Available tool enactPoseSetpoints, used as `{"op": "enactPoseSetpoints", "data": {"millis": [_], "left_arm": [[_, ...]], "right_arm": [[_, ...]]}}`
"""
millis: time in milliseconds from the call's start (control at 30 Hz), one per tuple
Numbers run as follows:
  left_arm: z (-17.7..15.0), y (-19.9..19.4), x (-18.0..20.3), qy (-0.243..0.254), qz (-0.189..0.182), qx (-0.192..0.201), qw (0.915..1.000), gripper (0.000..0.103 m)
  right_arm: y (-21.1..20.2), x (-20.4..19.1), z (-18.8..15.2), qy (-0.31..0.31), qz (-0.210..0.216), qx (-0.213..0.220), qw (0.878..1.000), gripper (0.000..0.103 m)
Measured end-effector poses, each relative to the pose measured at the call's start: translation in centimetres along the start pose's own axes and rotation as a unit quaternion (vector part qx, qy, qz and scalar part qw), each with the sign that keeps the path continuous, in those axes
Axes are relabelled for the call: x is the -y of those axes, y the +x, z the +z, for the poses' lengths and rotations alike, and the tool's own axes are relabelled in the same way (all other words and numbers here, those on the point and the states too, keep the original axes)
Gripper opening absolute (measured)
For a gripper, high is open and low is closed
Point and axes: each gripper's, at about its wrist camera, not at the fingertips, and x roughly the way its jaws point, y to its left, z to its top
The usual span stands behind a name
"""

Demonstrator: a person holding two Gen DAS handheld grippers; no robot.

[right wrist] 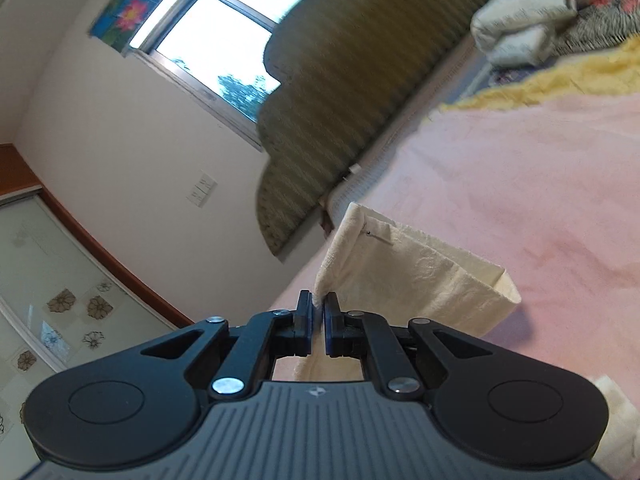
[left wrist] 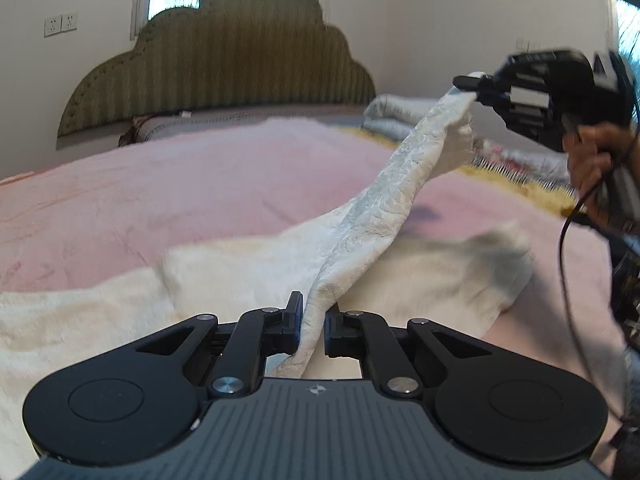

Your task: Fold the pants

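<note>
- Nearest the left wrist camera, an edge of the cream pants (left wrist: 372, 216) is being pinched between the nearly closed fingers of the left gripper (left wrist: 314, 316).
- Farther out, the same edge is being held raised by the right gripper (right wrist: 318, 308), its fingers clamped on the fabric.
- Beneath the raised edge, the remaining fabric is being supported by the pink blanket (left wrist: 180, 184).
- Beyond, the bed is being backed by a green headboard (left wrist: 224, 64).

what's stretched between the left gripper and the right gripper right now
A raised band of the cream pants, pinched by the left gripper and the right gripper, spans it above the pink blanket, per the left wrist view.
</note>
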Motion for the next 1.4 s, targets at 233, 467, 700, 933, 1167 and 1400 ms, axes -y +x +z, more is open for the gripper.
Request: {"op": "enactPoseSetpoints", "data": {"millis": [233, 467, 700, 933, 1167, 1400], "left_arm": [[-1.4, -0.4, 2.0, 0.083, -0.072, -0.039, 0.9932, 0.009], [-2.9, 0.2, 2.7, 0.103, -0.072, -0.051, 0.9908, 0.009], [-4.2, 0.9, 2.8, 0.119, -0.073, -0.071, 0.9877, 0.009], [-3.9, 0.9, 1.7, 0.082, -0.085, -0.073, 0.9903, 0.025], [-3.3, 0.0, 1.1, 0.038, -0.073, -0.045, 0.9956, 0.043], [-2.7, -0.5, -0.4, -0.029, -0.096, -0.045, 0.9939, 0.052]], "right_arm": [[-7.4, 1.2, -2.7, -0.016, -0.047, 0.032, 0.998, 0.006], [-9.0, 7.3, -7.1, 0.067, -0.132, 0.001, 0.989, 0.006], [-9.8, 7.5, -7.7, 0.067, -0.162, -0.005, 0.985, 0.006], [-11.8, 9.4, -9.4, 0.142, -0.193, -0.012, 0.971, 0.042], [-9.8, 10.2, -10.0, 0.172, -0.130, -0.007, 0.977, 0.060], [-9.0, 9.8, -11.0, 0.199, -0.132, 0.035, 0.970, 0.060]]}}
